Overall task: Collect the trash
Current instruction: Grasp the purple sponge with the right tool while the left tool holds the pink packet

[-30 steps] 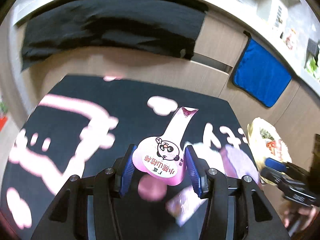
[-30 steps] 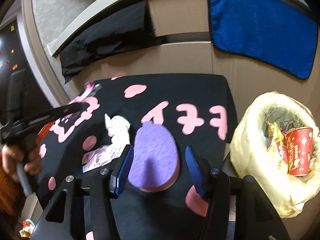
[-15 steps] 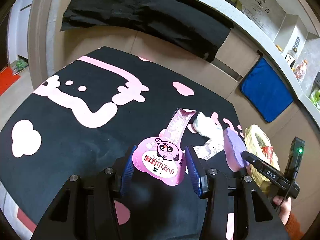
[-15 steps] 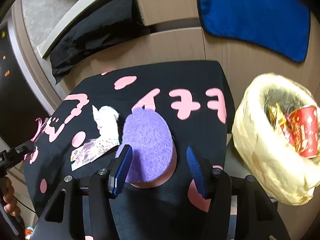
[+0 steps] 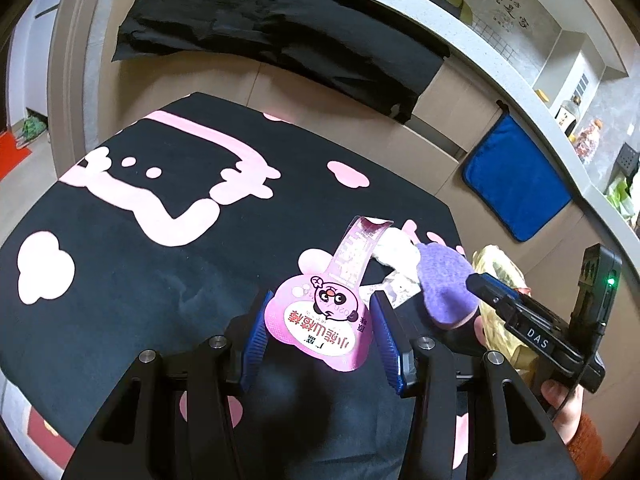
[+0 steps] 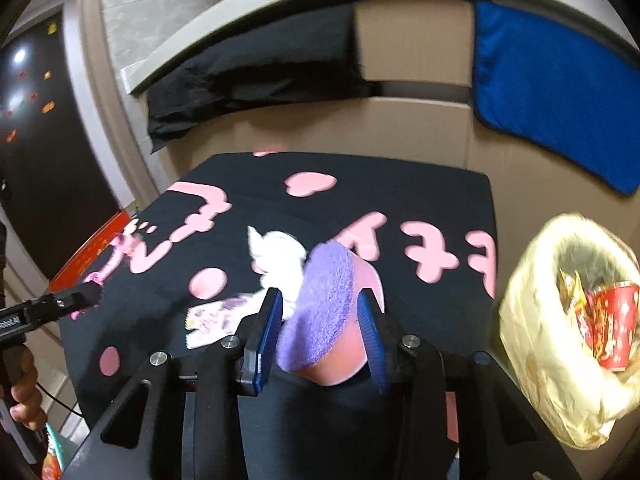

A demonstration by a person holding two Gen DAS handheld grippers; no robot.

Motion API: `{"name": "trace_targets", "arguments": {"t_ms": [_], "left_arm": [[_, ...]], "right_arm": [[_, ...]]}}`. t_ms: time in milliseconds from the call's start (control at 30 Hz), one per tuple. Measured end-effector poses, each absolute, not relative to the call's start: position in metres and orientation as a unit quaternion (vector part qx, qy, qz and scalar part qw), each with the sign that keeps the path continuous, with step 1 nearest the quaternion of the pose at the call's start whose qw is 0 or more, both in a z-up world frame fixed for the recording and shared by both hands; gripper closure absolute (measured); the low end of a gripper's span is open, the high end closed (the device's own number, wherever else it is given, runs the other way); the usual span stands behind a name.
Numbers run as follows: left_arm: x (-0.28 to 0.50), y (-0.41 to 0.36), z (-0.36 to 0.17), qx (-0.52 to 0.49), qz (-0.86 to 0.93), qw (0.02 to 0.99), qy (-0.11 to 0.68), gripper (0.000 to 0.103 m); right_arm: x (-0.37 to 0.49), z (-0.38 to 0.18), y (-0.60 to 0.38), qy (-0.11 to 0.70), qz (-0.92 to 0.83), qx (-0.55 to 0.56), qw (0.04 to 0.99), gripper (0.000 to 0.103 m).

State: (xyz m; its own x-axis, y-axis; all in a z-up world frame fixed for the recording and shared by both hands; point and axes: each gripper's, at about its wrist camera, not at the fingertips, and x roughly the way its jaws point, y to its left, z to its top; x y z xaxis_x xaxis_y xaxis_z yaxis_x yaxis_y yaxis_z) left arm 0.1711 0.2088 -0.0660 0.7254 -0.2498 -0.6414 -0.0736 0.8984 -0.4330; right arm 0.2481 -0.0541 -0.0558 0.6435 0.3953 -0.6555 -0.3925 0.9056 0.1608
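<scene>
My left gripper (image 5: 318, 320) is shut on a pink jelly cup (image 5: 320, 324) with a panda lid, its peeled film (image 5: 358, 248) curling upward, above the black table. My right gripper (image 6: 320, 308) has a purple fuzzy pad (image 6: 324, 304) with a pink underside between its jaws, which are closing. The pads press on it and it is tipped up on edge. In the left wrist view the right gripper (image 5: 480, 284) holds that pad (image 5: 442, 276) by the table's right edge. A white crumpled tissue (image 6: 280, 256) and a flat printed wrapper (image 6: 216, 318) lie just left of it.
A bin lined with a yellowish bag (image 6: 532, 320) stands off the table's right side, a red cup (image 6: 612, 320) inside. The table (image 5: 120, 260) has a black cover with pink shapes. Behind are wooden cabinets, a blue towel (image 6: 552, 92) and a black cloth (image 5: 280, 28).
The right jaws have narrowed onto the purple pad, which has tilted up off the table. The left gripper carried the pink cup sideways away from the pile, then stopped.
</scene>
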Motion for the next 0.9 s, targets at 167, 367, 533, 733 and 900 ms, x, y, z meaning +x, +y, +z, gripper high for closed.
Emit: {"name": "trace_targets", "arguments": {"t_ms": [167, 367, 533, 733, 900], "left_arm": [[0.166, 0.215, -0.070, -0.232, -0.048, 0.899, 0.367, 0.053], [0.160, 0.221, -0.075, -0.241, -0.049, 0.897, 0.367, 0.053], [0.158, 0.224, -0.077, -0.246, -0.048, 0.896, 0.367, 0.053], [0.160, 0.225, -0.082, -0.250, -0.048, 0.891, 0.375, 0.053], [0.163, 0.220, -0.083, -0.244, -0.049, 0.890, 0.381, 0.053]], "right_arm": [[0.238, -0.053, -0.029, 0.356, 0.237, -0.034, 0.903, 0.067], [0.228, -0.053, -0.018, 0.353, 0.242, -0.056, 0.902, 0.066], [0.225, -0.052, -0.025, 0.344, 0.224, -0.051, 0.911, 0.059], [0.229, -0.053, -0.044, 0.336, 0.186, -0.031, 0.923, 0.050], [0.247, -0.069, -0.060, 0.369, 0.168, 0.011, 0.914, 0.050]]}}
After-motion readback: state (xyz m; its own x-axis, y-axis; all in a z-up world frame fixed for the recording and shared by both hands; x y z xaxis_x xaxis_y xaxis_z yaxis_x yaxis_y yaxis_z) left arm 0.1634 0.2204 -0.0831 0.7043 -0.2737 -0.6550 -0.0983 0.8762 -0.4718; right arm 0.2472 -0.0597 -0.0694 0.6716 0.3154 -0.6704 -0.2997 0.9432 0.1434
